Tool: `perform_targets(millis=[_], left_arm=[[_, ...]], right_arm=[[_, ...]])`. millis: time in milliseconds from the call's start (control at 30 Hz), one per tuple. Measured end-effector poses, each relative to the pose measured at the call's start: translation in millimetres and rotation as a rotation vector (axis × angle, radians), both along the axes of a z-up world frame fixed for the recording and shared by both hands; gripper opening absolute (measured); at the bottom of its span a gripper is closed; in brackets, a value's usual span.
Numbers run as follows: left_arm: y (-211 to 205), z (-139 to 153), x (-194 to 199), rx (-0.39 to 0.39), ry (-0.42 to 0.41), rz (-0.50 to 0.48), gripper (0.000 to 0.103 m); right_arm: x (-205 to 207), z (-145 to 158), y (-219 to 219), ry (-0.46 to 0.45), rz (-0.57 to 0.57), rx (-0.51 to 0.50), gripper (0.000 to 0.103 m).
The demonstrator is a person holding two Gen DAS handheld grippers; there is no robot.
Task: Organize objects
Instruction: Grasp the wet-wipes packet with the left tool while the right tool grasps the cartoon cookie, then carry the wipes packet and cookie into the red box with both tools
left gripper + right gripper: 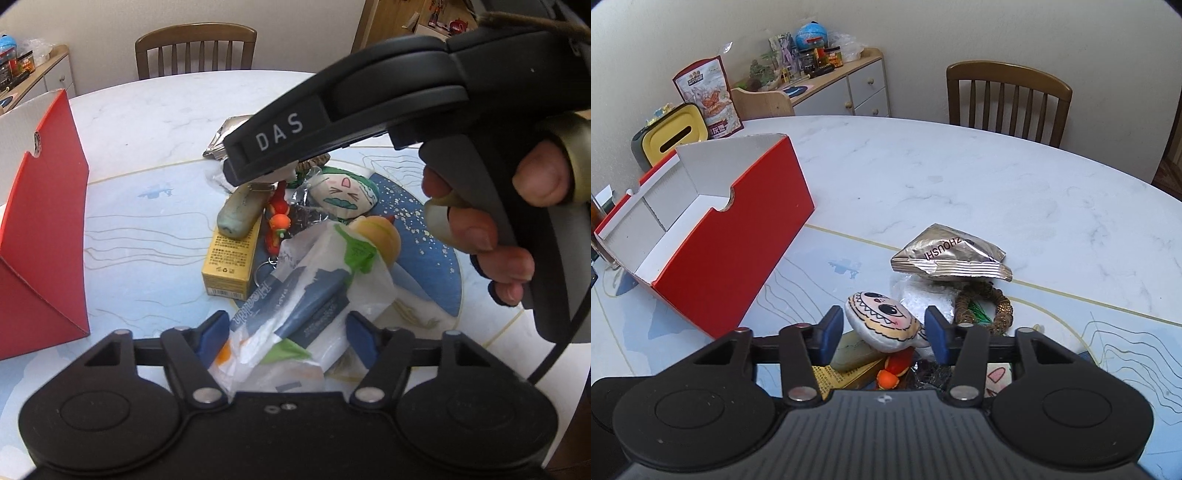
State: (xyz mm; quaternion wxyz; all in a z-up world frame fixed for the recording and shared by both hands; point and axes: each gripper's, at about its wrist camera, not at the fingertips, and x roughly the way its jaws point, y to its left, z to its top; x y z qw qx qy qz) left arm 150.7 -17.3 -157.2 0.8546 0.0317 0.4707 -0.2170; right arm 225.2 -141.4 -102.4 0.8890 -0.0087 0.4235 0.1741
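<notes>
Tabletop: I'm seeing smooth, marble-look, faintly glossy.
Red box: matt cardboard, white inside.
Snack pouch: crinkled shiny foil.
Plush face: soft cloth.
Plastic bag: thin, glossy, wrinkled.
Chair: I read varnished wood.

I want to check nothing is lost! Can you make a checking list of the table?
Surface: white marble-look round table with a blue printed mat.
Job's things: open red cardboard box, empty; crinkled silver foil packet; round white plush with a toothy face; yellow carton; white plastic bag.
Clutter: brown bead bracelet.
Grippers: left gripper open around the bag; right gripper open around the plush.
Cables: black cable.
Surroundings: wooden chair, cabinet.
</notes>
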Motion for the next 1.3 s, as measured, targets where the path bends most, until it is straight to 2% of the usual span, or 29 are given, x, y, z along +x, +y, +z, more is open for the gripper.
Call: perform_targets(millis=[67,133,333,600,967,1300], left_arm=[[0,1,-1,0.001,-0.004,0.000,0.058],[0,1,0,-0.003,-0.004,-0.001,0.046],[0,12,-8,-0.001,-0.008,0.024,0.031],[2,32,-21,0.022,-0.054,0.083,0.028],[17,81,-45,-0.019,-0.122,0.213,0.028],[39,115,-54,-0.023,-0.158,0.337,0.028]], right_arm=[[0,1,-2,0.003,-0.002,0.008,0.044],[0,1,-3,0.002,-0.002,0.012,0.041],[-3,5,-6,-0.007,-0.001,0.022,0.037],[-19,22,-13,-0.036,0.007,0.046,0.036],[-50,67,-21,-0.118,0.049,0.081,0.036],[-68,96,-13,-0.173,0.090,0.097,0.036]])
